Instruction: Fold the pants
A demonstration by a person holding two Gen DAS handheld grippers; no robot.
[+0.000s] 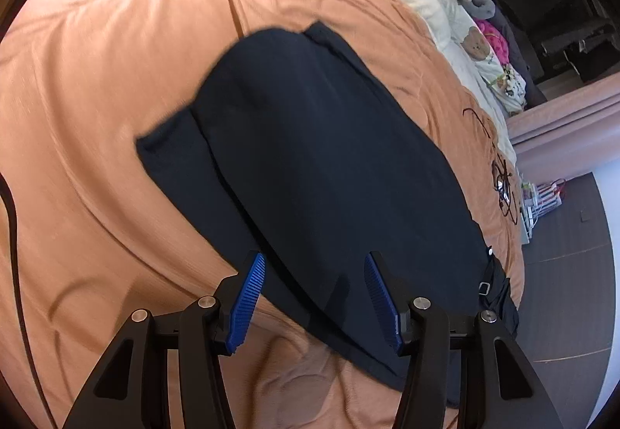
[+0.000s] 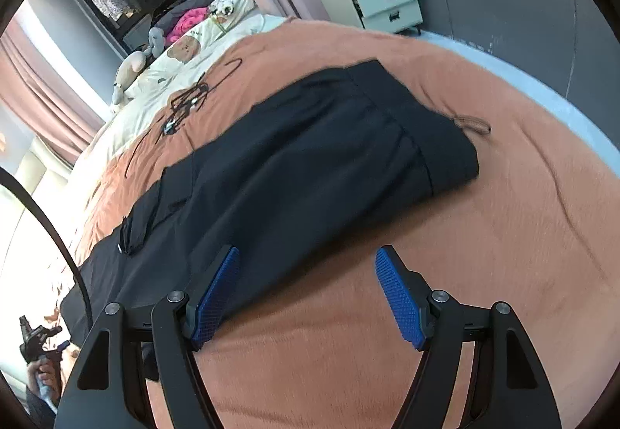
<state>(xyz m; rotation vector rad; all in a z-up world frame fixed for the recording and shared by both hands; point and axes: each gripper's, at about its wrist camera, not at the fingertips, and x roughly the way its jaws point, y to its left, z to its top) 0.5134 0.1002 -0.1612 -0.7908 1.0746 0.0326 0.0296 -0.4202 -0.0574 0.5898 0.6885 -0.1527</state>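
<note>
We find no brand, label or readable writing anywhere; the only marking is a bear print on the cream pillow [image 2: 186,48], w/ no legible text.

Left gripper [image 1: 314,289]: jaws stand apart at a moderate gap, blue ribbed pads [image 1: 248,303] facing each other. Nothing is pinched btwn them. They hang above the near edge of the pants [image 1: 310,142], where dark cloth meets the bed [image 1: 97,80]. We can't tell if a fingertip brushes the cloth; the pads look clear of it.

Right gripper [image 2: 306,293]: jaws wide, empty. Its left pad sits over the pants' edge, its right pad over bare orange cover. No contact we can confirm.

The pants are black, lying flat on the orange bed cover, approx. mid-bed. In the left wrist view they look doubled over, one layer on another, w/ a lower layer peeking out at the left side. In the right wrist view the hem end lies toward the far right and the waist end, w/ a small metal clasp [image 2: 121,247], toward the lower left.

Other bits: a dark cord [image 2: 182,107] tangled on the cover near the pillow, a plush toy [image 2: 131,70] by the bed's head, a pale nightstand [image 2: 381,0] w/ two drawers. A hand [image 2: 44,374] grips a handle at the lower left of the right wrist view.
</note>
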